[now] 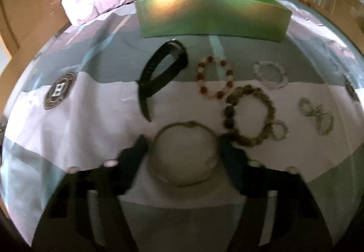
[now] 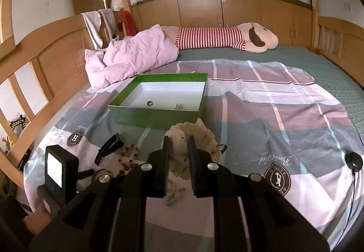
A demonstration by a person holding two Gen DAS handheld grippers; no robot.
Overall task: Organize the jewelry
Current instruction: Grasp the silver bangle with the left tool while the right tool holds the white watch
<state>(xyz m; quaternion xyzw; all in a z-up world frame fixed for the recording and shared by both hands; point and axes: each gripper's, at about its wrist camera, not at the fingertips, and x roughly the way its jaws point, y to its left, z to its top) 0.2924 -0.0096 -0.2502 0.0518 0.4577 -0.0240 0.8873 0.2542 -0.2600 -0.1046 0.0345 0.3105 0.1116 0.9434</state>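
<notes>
In the left wrist view my left gripper (image 1: 183,141) points down at the bedspread. A pale bangle (image 1: 159,131) lies between its fingers, which stand open close beside it. Beyond lie a black watch (image 1: 159,72), a red-and-white bead bracelet (image 1: 215,78), a brown bead bracelet (image 1: 250,115), a clear bead bracelet (image 1: 270,74) and silvery rings (image 1: 316,115). My right gripper (image 2: 179,138) is shut on a cream plate bracelet (image 2: 200,133), held above the bed in front of the green box (image 2: 159,115). A dark ring (image 2: 149,103) and a small metal piece (image 2: 179,106) lie in the box.
A pink quilt (image 2: 132,56) and a striped plush toy (image 2: 223,39) lie behind the box. A wooden headboard (image 2: 45,52) runs along the left. A black round puck with a cable (image 2: 353,161) sits on the bedspread at right. Small loose pieces (image 2: 175,195) lie under my right gripper.
</notes>
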